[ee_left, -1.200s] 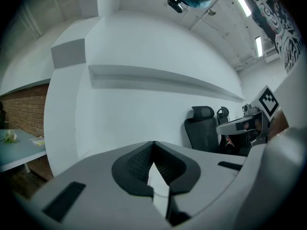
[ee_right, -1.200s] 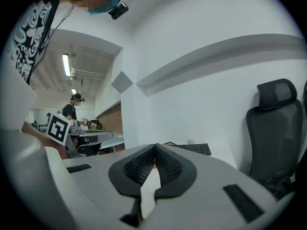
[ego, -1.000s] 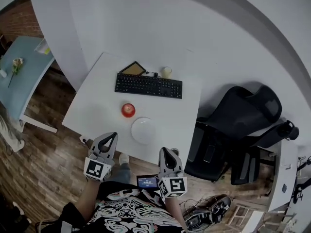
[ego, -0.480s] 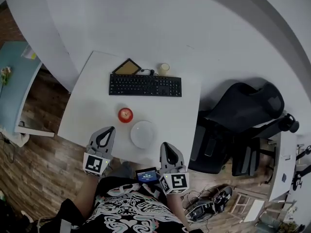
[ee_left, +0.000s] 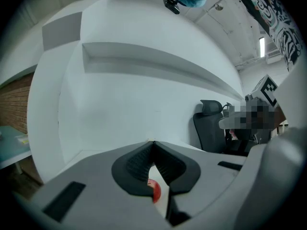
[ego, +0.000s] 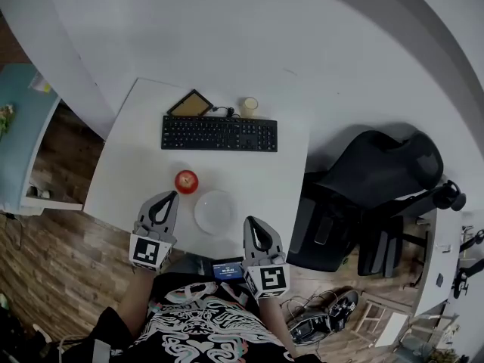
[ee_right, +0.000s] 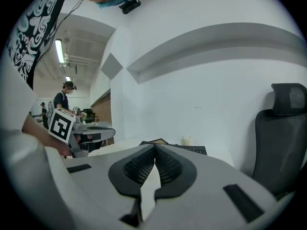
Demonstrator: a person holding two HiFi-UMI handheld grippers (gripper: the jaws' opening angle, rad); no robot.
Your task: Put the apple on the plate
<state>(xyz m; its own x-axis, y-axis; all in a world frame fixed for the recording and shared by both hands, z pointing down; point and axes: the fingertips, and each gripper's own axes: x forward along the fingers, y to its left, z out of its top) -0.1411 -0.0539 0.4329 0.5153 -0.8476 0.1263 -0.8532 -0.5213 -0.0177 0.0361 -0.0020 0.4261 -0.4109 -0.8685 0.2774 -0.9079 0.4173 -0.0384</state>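
Observation:
A red apple [ego: 186, 181] sits on the white desk [ego: 136, 157], just left of a round white plate [ego: 215, 212]. My left gripper [ego: 167, 197] hovers over the desk's near edge, a little short of the apple, its jaws shut and empty. Through the slit below its jaws a sliver of the apple [ee_left: 155, 191] shows in the left gripper view. My right gripper [ego: 252, 224] hangs at the near edge to the right of the plate, also shut and empty. In the right gripper view its jaws [ee_right: 154, 147] meet tip to tip.
A black keyboard [ego: 218, 134] lies across the back of the desk, with a dark tablet [ego: 190, 103] and a small cream cup [ego: 248, 106] behind it. A black office chair [ego: 370, 180] stands right of the desk. A light blue table [ego: 19, 134] is at far left.
Both grippers have moved forward toward the desk; the left one now reaches over its near edge, close to the apple. Apple and plate have stayed in place.

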